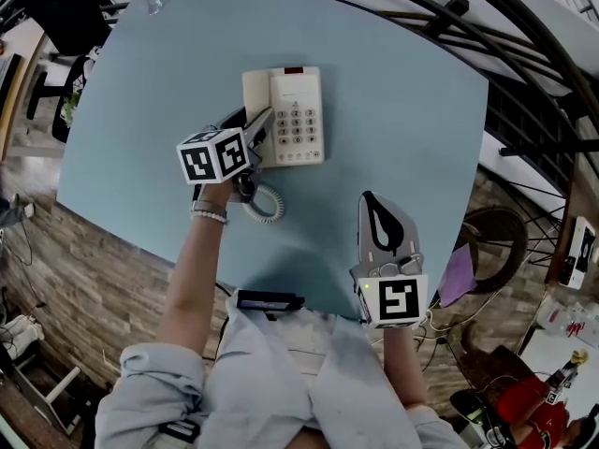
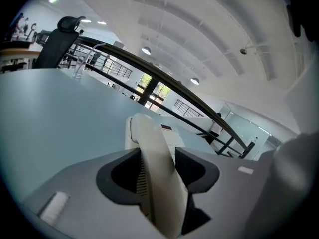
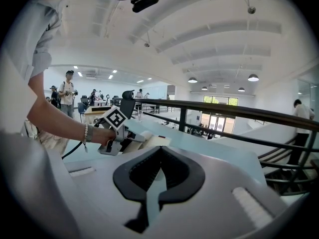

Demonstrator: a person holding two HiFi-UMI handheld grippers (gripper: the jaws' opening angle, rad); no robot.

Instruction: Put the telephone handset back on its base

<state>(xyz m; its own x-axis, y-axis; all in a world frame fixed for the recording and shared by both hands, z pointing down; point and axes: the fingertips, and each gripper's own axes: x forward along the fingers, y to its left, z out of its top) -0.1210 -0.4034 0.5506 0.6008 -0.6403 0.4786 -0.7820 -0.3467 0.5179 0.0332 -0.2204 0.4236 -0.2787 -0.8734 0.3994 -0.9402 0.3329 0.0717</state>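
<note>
A cream telephone base (image 1: 298,118) with a grey keypad stands at the far middle of the light blue table (image 1: 402,110). The cream handset (image 1: 255,92) lies along the base's left side; whether it rests in the cradle I cannot tell. My left gripper (image 1: 259,124) is shut on the handset (image 2: 155,176), whose far end reaches over the base (image 2: 172,136). A coiled cord (image 1: 268,204) trails toward me. My right gripper (image 1: 369,199) hovers near the table's front edge, shut with nothing in it (image 3: 160,151). From there I see the base (image 3: 157,142) and the left gripper's marker cube (image 3: 116,117).
A clear glass (image 1: 150,3) stands at the table's far left corner. A dark railing (image 1: 524,82) curves behind and right of the table. An office chair (image 2: 60,39) and people (image 3: 67,91) are far off. A purple sheet (image 1: 458,274) lies below right.
</note>
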